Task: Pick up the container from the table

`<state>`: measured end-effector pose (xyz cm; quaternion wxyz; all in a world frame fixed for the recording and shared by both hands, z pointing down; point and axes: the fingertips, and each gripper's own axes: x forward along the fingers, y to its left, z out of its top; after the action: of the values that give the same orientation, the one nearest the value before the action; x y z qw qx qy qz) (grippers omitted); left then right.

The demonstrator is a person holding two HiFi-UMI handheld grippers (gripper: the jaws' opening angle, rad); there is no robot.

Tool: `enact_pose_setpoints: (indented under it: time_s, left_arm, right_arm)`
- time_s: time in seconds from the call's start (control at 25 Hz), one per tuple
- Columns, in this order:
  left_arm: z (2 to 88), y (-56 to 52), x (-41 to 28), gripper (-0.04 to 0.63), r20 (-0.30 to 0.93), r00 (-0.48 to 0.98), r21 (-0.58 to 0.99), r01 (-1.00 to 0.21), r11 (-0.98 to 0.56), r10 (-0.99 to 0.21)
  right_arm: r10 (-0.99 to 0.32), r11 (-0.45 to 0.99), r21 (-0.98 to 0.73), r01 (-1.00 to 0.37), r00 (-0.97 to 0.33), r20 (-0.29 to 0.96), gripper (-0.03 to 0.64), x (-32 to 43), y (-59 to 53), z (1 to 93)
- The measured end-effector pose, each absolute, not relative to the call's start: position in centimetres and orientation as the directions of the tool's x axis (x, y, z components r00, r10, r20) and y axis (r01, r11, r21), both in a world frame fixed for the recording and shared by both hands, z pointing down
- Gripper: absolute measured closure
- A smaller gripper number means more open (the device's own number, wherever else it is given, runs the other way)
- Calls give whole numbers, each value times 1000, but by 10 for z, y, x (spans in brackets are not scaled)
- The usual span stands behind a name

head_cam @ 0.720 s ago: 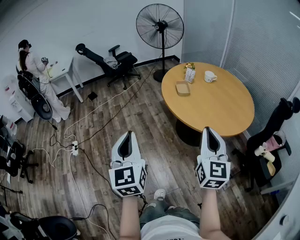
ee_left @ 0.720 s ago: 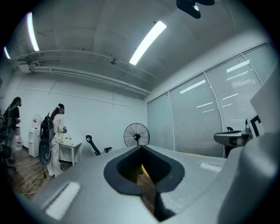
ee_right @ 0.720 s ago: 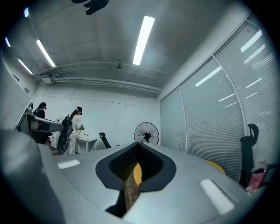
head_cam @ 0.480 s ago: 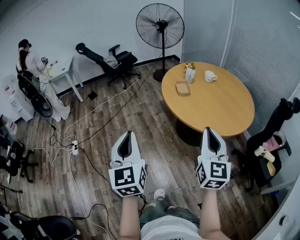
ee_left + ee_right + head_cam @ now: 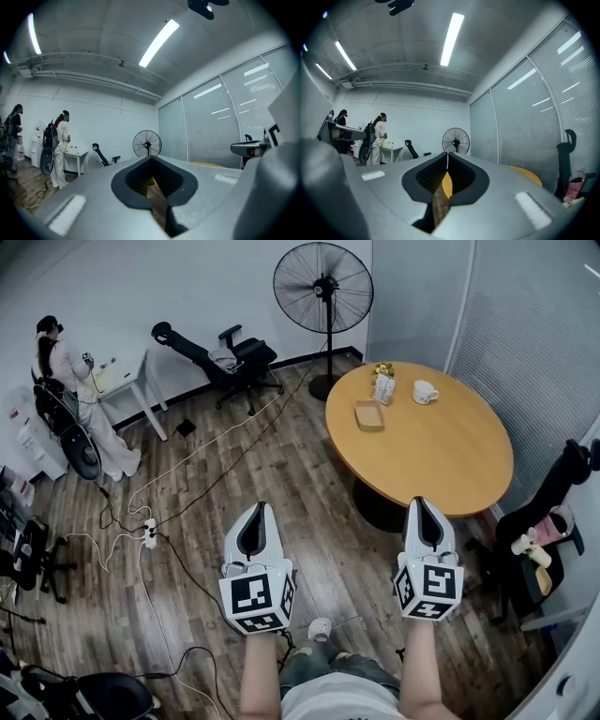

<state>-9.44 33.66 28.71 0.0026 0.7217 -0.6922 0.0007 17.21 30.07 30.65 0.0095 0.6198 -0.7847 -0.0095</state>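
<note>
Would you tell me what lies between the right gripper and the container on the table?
Only bare tabletop separates right gripper from container, per head view.

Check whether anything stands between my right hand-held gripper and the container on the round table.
Nothing visible does. From the right hand-held gripper, only wood floor and the tabletop of the round table lead to the container. The cup and the small box sit beyond it, toward the far edge.

Bright ceiling strip lighting; fisheye-warped edges; sharp.
</note>
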Motion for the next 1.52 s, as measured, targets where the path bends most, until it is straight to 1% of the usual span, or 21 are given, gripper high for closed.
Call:
enact_pose_setpoints:
  time_s: [0.08, 0.16, 0.24, 0.32, 0.4, 0.56, 0.84, 1.12, 1.52]
  left_arm:
    - [288, 329, -99, 595, 7, 40, 5, -999, -40, -999]
    - [289, 319, -105, 595, 7, 36, 7, -999, -36, -999]
    - [290, 308, -110, 595, 6, 37, 6, -999, -37, -999]
    - [290, 297, -117, 595, 4, 40, 5, -999, -40, -999]
    - [289, 285, -126, 595, 2, 43, 5, -999, -43, -999]
    - [290, 260, -138, 595, 0, 57, 6, -998, -57, -998]
    - [301, 230, -148, 595, 18, 73, 18, -997, -73, -997]
    - [314, 200, -145, 595, 47, 78, 29, -997, -76, -996]
    - [324, 126, -137, 595, 65, 37, 19, -999, -36, -997]
  right_arm:
    - [-972, 234, 20, -972, -234, 10, 543, 169, 291, 308]
    - [-970, 241, 16, -970, -241, 13, 464, 164, 280, 309]
    - [-970, 242, 14, -970, -241, 15, 428, 159, 268, 310]
    - [-970, 241, 13, -970, -241, 17, 371, 152, 257, 310]
    - [-970, 242, 10, -970, -242, 17, 334, 143, 245, 310]
    - [-971, 239, 3, -971, -239, 29, 291, 131, 223, 313]
    - [-970, 238, 17, -971, -237, 62, 274, 118, 200, 323]
    - [-967, 234, 15, -972, -231, 103, 279, 120, 174, 338]
    - [-957, 265, 7, -964, -263, 119, 285, 127, 88, 351]
